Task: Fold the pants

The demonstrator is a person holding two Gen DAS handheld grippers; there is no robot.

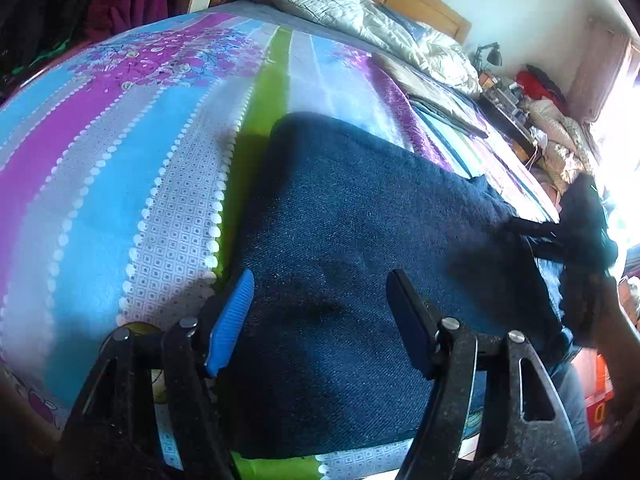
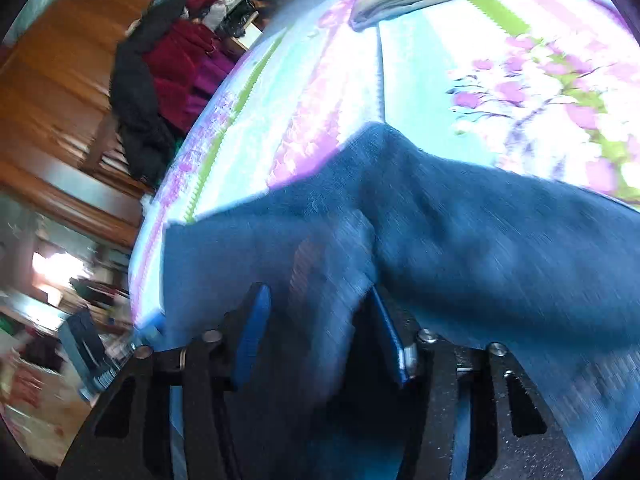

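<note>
**Left gripper spread wide, right gripper pinching denim**

The left gripper (image 1: 320, 320) is hovering with its two blue-padded fingers (image 1: 230, 324) standing well apart and nothing between them, both pointing toward 12 o'clock in its own wrist view. In that same view the right gripper (image 1: 532, 234) is showing at 3 o'clock, dark and partly blurred, with a bare forearm (image 1: 616, 320) trailing toward 4 o'clock. In the right wrist view, the right gripper (image 2: 320, 328) is holding a fold of the jeans (image 2: 480, 232) between its fingers.

The pants (image 1: 360, 248) lie on the bed (image 1: 120, 184), with a quilt (image 1: 360, 12) behind them.
</note>
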